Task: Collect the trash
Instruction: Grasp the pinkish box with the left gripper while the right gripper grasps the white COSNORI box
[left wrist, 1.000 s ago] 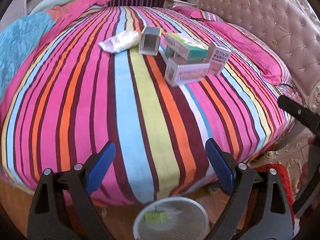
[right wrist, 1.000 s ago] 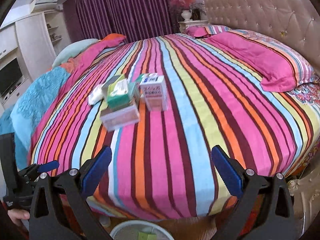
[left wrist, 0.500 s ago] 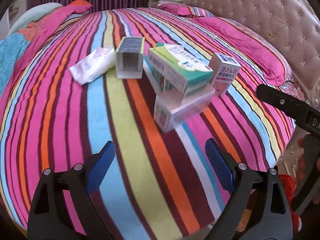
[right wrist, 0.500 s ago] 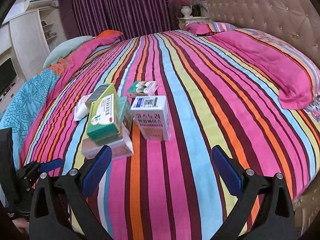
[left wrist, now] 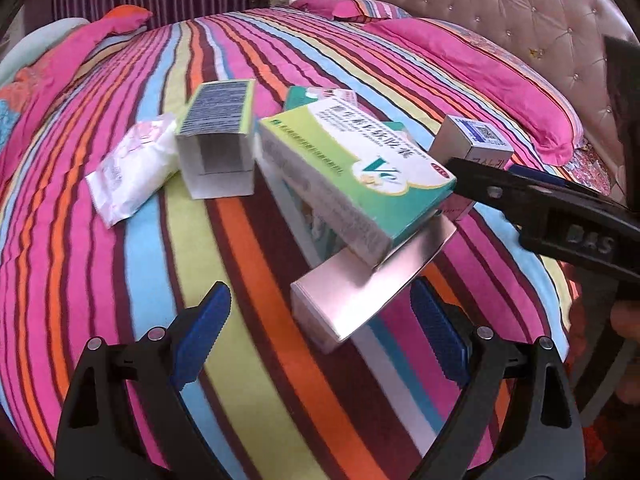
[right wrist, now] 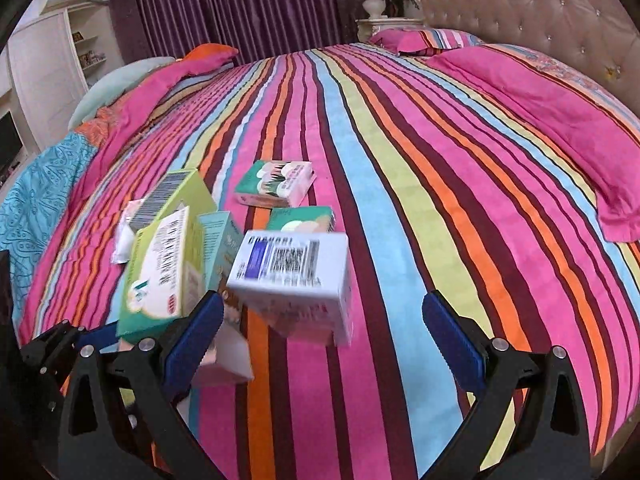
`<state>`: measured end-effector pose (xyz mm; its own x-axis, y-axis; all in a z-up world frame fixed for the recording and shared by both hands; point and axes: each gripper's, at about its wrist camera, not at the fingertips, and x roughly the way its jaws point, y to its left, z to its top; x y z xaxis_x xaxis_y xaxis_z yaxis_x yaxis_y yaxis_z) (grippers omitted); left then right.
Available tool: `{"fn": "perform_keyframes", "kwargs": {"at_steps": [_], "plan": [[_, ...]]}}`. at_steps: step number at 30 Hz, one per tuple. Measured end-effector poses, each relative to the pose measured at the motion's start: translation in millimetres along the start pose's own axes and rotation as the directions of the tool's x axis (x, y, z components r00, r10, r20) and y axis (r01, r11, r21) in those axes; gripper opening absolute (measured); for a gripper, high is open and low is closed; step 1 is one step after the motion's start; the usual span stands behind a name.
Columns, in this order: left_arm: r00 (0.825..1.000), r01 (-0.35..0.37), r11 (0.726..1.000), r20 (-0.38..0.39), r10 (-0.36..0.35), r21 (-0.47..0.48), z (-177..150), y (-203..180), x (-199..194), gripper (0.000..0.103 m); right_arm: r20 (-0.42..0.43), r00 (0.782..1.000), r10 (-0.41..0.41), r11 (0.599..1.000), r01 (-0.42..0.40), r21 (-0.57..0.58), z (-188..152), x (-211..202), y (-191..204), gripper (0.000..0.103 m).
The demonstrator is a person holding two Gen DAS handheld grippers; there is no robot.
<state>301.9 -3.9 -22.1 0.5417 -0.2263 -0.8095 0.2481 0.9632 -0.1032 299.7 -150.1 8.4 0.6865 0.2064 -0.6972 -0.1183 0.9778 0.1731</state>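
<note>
A pile of empty cartons lies on the striped bedspread [left wrist: 120, 280]. In the left wrist view a green-and-white box [left wrist: 352, 172] rests tilted on a silvery box [left wrist: 360, 292]. My left gripper [left wrist: 322, 340] is open, and the near end of the silvery box sits just ahead of its blue pads. An open barcode box [left wrist: 218, 140] and a white packet [left wrist: 132, 168] lie further left. My right gripper [right wrist: 324, 340] is open too, low behind a white barcode box [right wrist: 292, 280] that reaches between its fingertips untouched. A small green packet [right wrist: 276, 182] lies beyond.
A pink pillow [right wrist: 540, 120] and the tufted headboard [left wrist: 500, 20] stand at the right. A turquoise blanket [right wrist: 36, 184] covers the bed's left side. The right tool's black arm [left wrist: 540, 208] crosses the left wrist view beside the pile. Another green box [right wrist: 300, 218] lies behind the white one.
Both grippers moved forward over the bed's edge up to the pile of boxes. The white bin on the floor dropped out of view. Both stayed open.
</note>
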Motion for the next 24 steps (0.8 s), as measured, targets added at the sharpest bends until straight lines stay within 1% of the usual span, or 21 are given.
{"fn": "perform_keyframes", "kwargs": {"at_steps": [6,7,9,10,11,12,13,14,15,17,19,24], "plan": [[1.000,0.029,0.999,-0.003,-0.029,0.020,4,-8,10,0.089,-0.028,0.999,-0.020,1.000,0.020,-0.004,2,17,1,0.094],[0.999,0.036,0.999,-0.006,-0.036,0.015,5,-9,12,0.087,-0.036,0.999,-0.016,1.000,0.015,-0.008,1,19,1,0.092],[0.997,0.069,0.998,-0.021,-0.069,0.003,7,-11,16,0.072,-0.047,0.999,-0.012,1.000,0.011,-0.013,1,22,2,0.089],[0.996,0.080,0.997,-0.029,-0.080,-0.004,7,-13,18,0.068,-0.053,0.999,-0.007,1.000,0.006,-0.015,0,22,2,0.074],[0.997,0.071,0.997,-0.030,-0.071,-0.003,6,-13,18,0.066,-0.061,0.998,0.005,1.000,-0.006,-0.014,0,23,2,0.065],[0.998,0.062,0.998,-0.032,-0.062,0.003,5,-15,18,0.065,-0.072,0.997,0.023,1.000,-0.023,-0.003,0,24,0,0.061],[0.998,0.058,0.998,-0.034,-0.058,0.008,4,-16,18,0.061,-0.080,0.996,0.040,0.999,-0.040,0.009,0,23,-1,0.052],[0.998,0.055,0.998,-0.035,-0.054,0.011,2,-16,17,0.058,-0.086,0.995,0.059,0.998,-0.058,0.017,0,23,-2,0.050],[0.998,0.052,0.999,-0.034,-0.052,0.011,1,-16,15,0.056,-0.083,0.995,0.055,0.998,-0.054,0.014,0,21,-2,0.050],[0.998,0.050,0.999,-0.030,-0.050,-0.006,-4,-14,11,0.047,-0.079,0.995,0.055,0.998,-0.055,0.001,-1,17,0,0.049],[0.998,0.054,0.998,-0.019,-0.054,-0.034,-10,-11,5,0.042,-0.084,0.994,0.077,0.997,-0.077,0.002,-4,11,1,0.048],[0.998,0.058,0.996,-0.005,-0.058,-0.073,-24,-9,-8,0.041,-0.067,0.992,0.107,0.994,-0.107,0.009,-8,-4,0,0.048]]}}
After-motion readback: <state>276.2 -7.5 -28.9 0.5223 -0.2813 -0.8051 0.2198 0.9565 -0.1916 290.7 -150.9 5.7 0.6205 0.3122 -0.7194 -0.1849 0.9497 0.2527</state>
